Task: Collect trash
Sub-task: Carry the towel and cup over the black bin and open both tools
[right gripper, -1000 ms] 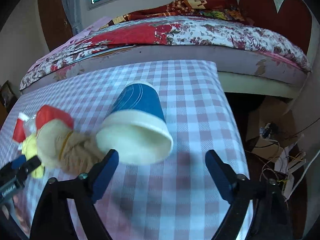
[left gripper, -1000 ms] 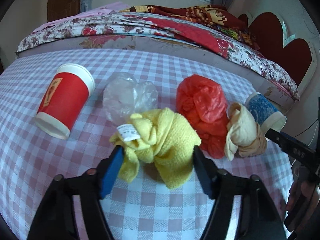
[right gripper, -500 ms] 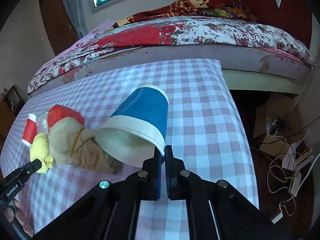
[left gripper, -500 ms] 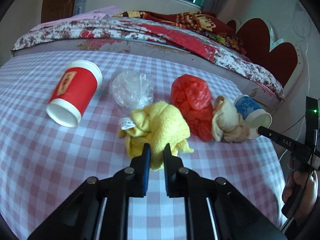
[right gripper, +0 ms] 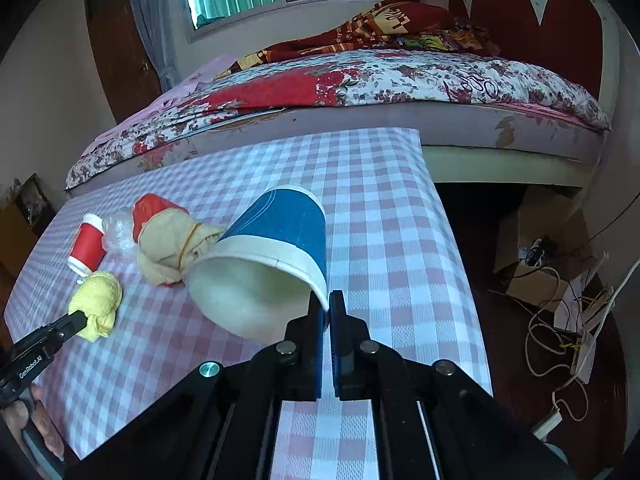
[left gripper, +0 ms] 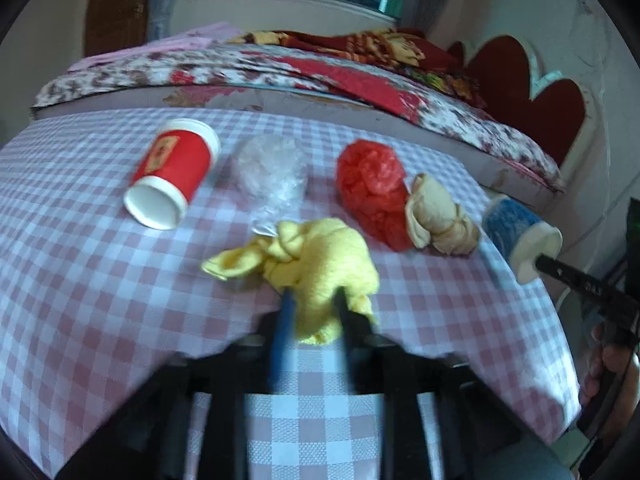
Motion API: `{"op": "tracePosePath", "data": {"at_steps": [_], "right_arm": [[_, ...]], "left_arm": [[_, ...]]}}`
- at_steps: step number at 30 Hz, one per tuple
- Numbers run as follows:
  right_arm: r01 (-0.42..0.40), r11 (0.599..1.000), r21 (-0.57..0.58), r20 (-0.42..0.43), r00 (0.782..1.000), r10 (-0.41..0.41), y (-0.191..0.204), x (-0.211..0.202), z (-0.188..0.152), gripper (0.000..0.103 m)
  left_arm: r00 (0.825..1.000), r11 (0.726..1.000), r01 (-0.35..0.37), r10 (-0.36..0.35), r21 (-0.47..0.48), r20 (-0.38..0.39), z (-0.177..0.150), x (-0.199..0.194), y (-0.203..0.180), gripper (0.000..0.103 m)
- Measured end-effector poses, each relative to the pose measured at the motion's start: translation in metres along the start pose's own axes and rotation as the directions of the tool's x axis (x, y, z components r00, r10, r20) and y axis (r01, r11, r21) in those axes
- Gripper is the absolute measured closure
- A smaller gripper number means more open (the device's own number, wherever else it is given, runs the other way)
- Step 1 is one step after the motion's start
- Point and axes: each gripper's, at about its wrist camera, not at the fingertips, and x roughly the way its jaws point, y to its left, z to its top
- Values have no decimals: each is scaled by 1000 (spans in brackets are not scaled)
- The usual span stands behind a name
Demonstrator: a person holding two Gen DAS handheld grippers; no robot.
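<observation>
Currently: both grippers on trash, all of it on the checked tablecloth (left gripper: 100, 304).

Left gripper (left gripper: 314, 300): jaws opening, yellow cloth (left gripper: 320, 264) bunched between them and apparently pressed at both sides; frame is motion-blurred, so contact is hard to confirm. Right gripper (right gripper: 327, 304): jaws pinched tight on the rim of the blue paper cup (right gripper: 280, 240), which lies on its side, mouth toward the camera. Landmark = yellow cloth. Behind it to the left: red paper cup (left gripper: 172, 174), on its side. Directly behind, touching: crumpled clear plastic bag (left gripper: 270, 168). Behind to the right: red plastic bag (left gripper: 370, 188), with the beige tied rag (left gripper: 438, 216) against it; blue cup further right, at the table's edge.
</observation>
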Motion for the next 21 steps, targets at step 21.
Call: {"op": "tracePosePath", "data": {"at_steps": [21], "right_arm": [[-3, 1000, 24, 35, 999, 3, -5, -37, -14, 100]], "left_arm": [[1000, 994, 7, -6, 109, -6, -8, -18, -44, 63]]}}
